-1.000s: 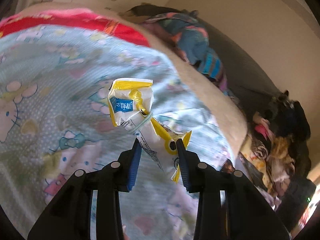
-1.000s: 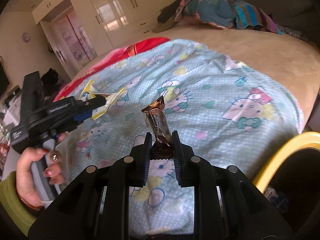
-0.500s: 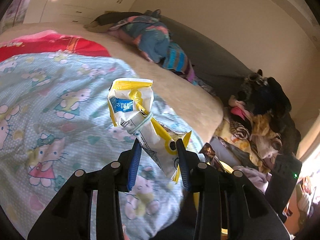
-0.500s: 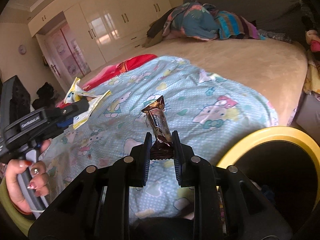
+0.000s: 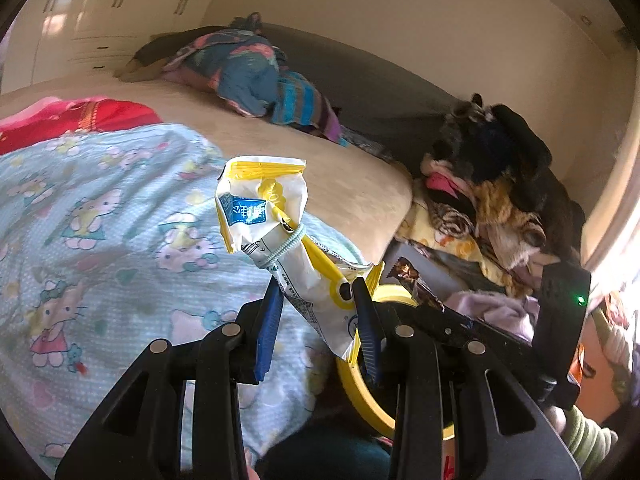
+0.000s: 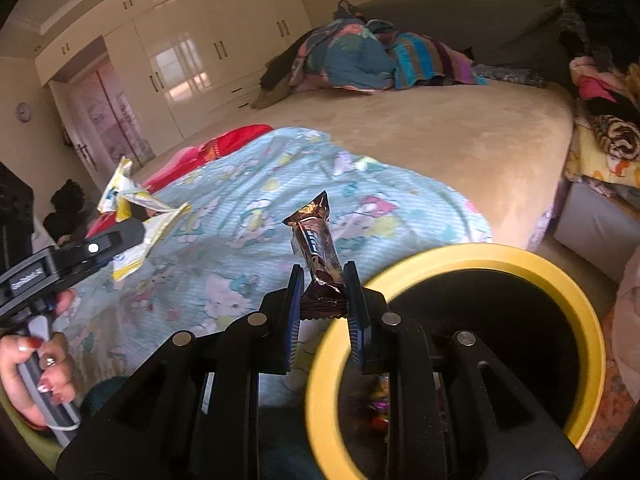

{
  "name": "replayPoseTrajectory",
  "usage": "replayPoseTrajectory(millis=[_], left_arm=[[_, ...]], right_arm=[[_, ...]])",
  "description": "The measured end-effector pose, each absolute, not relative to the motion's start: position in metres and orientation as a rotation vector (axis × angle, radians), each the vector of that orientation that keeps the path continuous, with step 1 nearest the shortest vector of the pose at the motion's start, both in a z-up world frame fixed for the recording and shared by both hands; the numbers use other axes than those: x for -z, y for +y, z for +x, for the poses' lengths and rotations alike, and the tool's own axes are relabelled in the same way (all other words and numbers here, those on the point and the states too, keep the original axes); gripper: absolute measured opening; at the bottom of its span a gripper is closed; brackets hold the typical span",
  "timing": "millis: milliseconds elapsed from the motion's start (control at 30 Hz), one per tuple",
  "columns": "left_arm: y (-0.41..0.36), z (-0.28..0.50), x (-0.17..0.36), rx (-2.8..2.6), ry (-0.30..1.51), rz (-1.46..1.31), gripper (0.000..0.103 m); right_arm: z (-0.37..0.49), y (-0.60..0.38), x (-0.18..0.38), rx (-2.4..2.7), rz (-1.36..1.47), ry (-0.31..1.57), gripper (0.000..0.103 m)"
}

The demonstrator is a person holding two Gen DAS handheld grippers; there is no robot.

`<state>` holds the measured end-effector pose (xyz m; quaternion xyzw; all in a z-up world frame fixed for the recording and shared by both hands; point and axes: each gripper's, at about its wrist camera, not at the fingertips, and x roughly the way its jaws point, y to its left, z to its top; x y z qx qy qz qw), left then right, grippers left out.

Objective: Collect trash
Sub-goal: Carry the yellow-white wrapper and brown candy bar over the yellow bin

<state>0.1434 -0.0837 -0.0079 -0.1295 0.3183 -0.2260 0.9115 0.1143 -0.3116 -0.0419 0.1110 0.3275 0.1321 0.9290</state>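
Since a second ago: both grippers swung off quilt toward bed's foot edge; yellow-rimmed bin (image 6: 460, 264) now fully in right view.

Left gripper (image 5: 316, 312) clamped on white-yellow wrapper (image 5: 272, 232), over quilt (image 5: 100, 220) edge; bin just right, below.

Right gripper (image 6: 320, 304) clamped on brown candy wrapper (image 6: 316, 244), at bin's left rim; bin mouth open.

Clothes pile (image 5: 492, 184) crowds far side, right of left gripper.
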Motion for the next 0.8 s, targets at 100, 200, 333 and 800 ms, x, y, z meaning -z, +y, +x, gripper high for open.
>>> replayPoseTrajectory(millis=[100, 200, 333, 800], left_arm=[[-0.096, 0.138, 0.007, 0.488, 0.658, -0.239, 0.034], [-0.107, 0.133, 0.006, 0.505, 0.657, -0.21, 0.034], [-0.123, 0.126, 0.006, 0.533, 0.663, -0.174, 0.034], [-0.181, 0.112, 0.025, 0.626, 0.722, -0.037, 0.034]], right_arm=[[0.112, -0.323, 0.043, -0.242, 0.228, 0.671, 0.015], [0.109, -0.335, 0.043, -0.223, 0.232, 0.668, 0.015], [0.106, -0.35, 0.046, -0.197, 0.233, 0.677, 0.015], [0.096, -0.388, 0.062, -0.131, 0.246, 0.719, 0.015]])
